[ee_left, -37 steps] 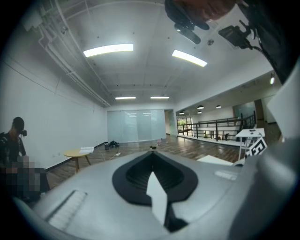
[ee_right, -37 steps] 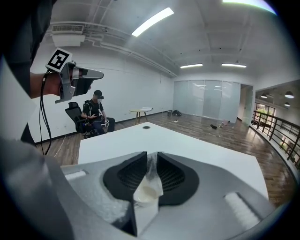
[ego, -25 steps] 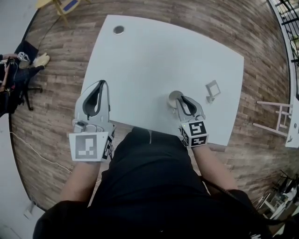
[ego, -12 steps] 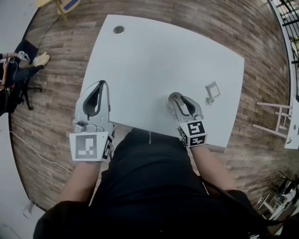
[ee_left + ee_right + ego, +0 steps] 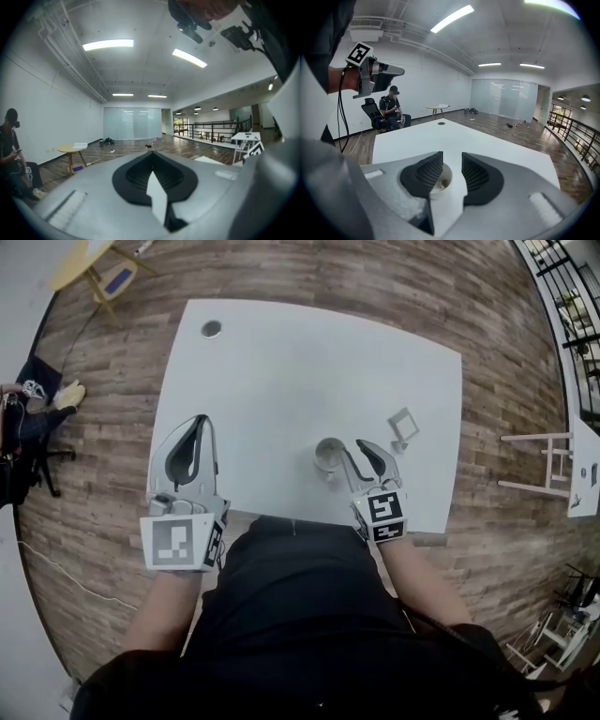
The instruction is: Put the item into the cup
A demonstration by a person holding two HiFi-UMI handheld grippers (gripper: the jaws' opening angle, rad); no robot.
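R gripper (image 5: 358, 448) hangs over the white table (image 5: 300, 371) near its 6 o'clock edge, tips angled down. Its jaws have just been opening and now stand well apart, w/ nothing btwn the pads. In the right gripper view the gap shows bare tabletop, and the cup's rim peeks out from behind the jaw at 9 o'clock.

Cup (image 5: 318, 450): white, upright, standing on the table. In the head view it sits just beside the R gripper's tips, at their 9 o'clock. Can't tell if they touch.

Item (image 5: 443, 183): small, tan, lying inside the cup at the bottom. Too small to say what it is.

L gripper (image 5: 200, 420): jaws together, tips meeting in a closed line, nothing in them. It's over the table's 8 o'clock corner, pointing roughly level toward 12 o'clock, well apart from the cup.

Also on the table:
- A small square frame-like thing (image 5: 403, 426) at the cup's 2 o'clock, apart from it.
- A round hole (image 5: 212, 329) near the 11 o'clock corner.

Wood floor (image 5: 309, 268) all round. A seated person (image 5: 393, 110) is past the table's far end, at 10 o'clock in the right gripper view. A small round yellow table (image 5: 72, 149) stands at 8 o'clock in the left gripper view.
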